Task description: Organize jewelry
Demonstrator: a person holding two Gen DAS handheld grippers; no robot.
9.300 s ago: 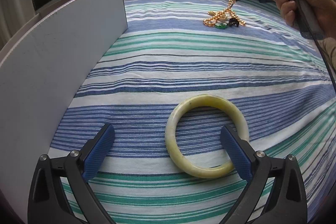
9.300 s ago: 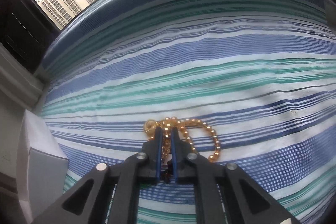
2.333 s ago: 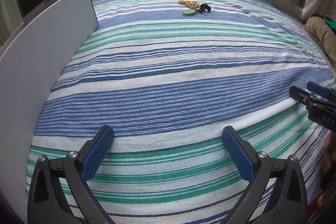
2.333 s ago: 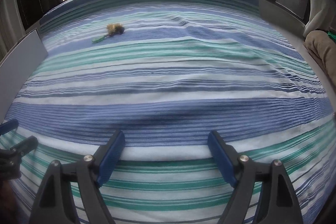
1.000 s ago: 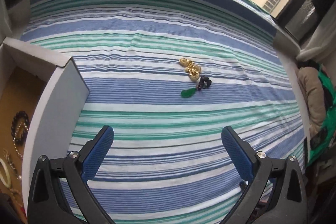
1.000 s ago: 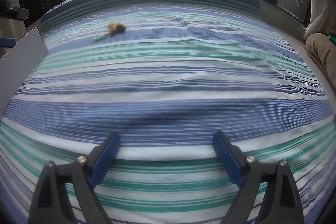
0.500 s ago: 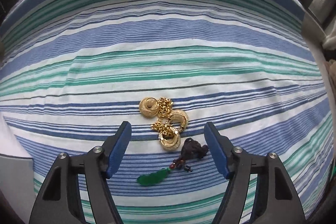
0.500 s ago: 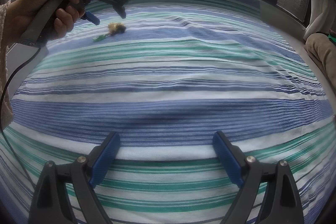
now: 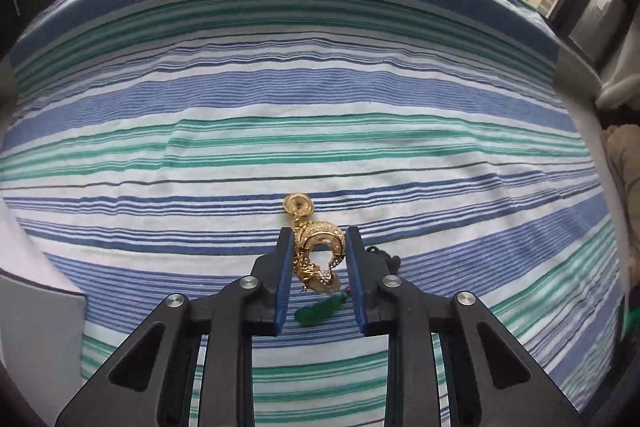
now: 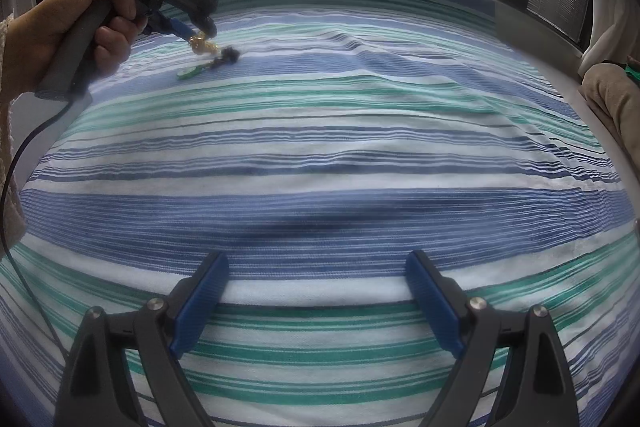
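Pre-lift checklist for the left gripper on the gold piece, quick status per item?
1. Left gripper pads either side of gold jewelry: ok.
2. Firm clamp: cannot tell; a gap shows inside the cluster.
3. Gold disc end outside the pads, may dangle: not ok.
4. Green pendant and dark cord free of the gold: cannot tell, they lie touching or very close.
5. Right gripper open, far from the pick: ok.
6. Striped cloth not pinched: cannot tell.

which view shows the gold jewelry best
The left wrist view: the gold jewelry sits close and sharp between the left claw pads. The right wrist view shows it only as a small, blurry gold speck far off at that claw's tip.
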